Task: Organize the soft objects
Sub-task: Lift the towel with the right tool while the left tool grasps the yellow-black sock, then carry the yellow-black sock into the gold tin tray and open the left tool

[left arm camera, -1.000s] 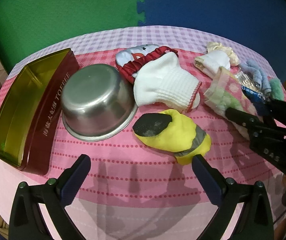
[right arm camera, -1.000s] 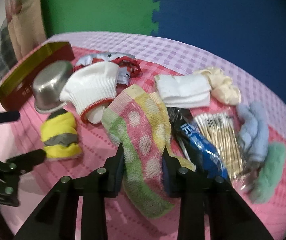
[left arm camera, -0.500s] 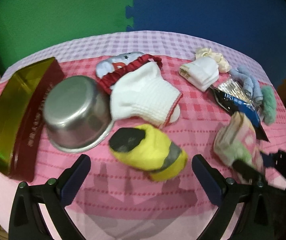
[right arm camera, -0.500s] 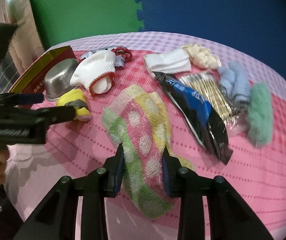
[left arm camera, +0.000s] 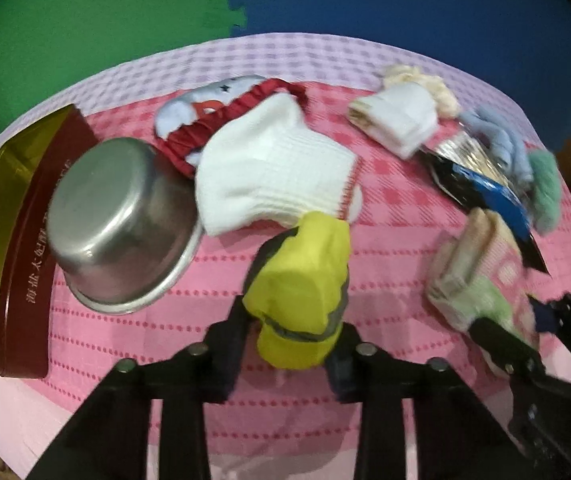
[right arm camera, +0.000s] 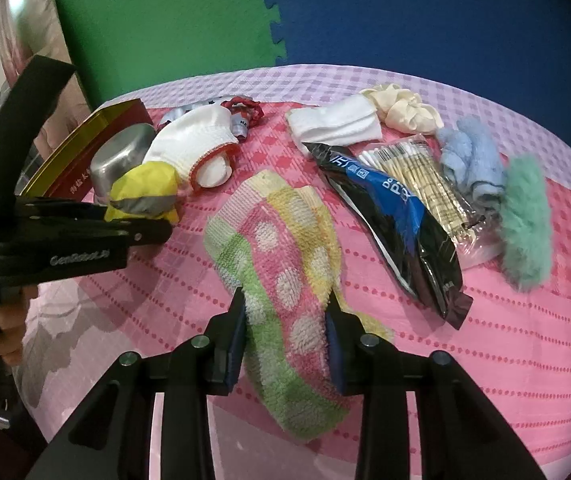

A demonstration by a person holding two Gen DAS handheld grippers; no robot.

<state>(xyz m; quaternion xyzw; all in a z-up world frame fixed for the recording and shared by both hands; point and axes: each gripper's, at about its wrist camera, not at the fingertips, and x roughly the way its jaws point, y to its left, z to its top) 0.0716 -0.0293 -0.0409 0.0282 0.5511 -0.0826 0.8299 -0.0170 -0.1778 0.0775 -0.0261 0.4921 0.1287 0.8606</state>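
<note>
While both grippers had a sock pinched, the rest of the pile sat on the pink cloth (right arm camera: 525, 360).

Left gripper (left arm camera: 291, 350) was clamped on the yellow sock (left arm camera: 305, 280), holding it up just in front of the white sock (left arm camera: 269, 172) and right of the upturned steel bowl (left arm camera: 121, 224), which leaned against the red tin (left arm camera: 17, 248). Right gripper (right arm camera: 287, 342) was squeezed onto the dotted sock (right arm camera: 281, 276), pink and green, near its lower end; couldn't tell if the rest lay on the cloth or hung above it. Off to the right were a black-and-blue packet (right arm camera: 397, 224), a cotton swab bag (right arm camera: 425, 176), a blue cloth (right arm camera: 469, 160), a green fuzzy thing (right arm camera: 525, 216), a folded white cloth (right arm camera: 337, 128) and a cream scrunchie (right arm camera: 401, 108).
</note>
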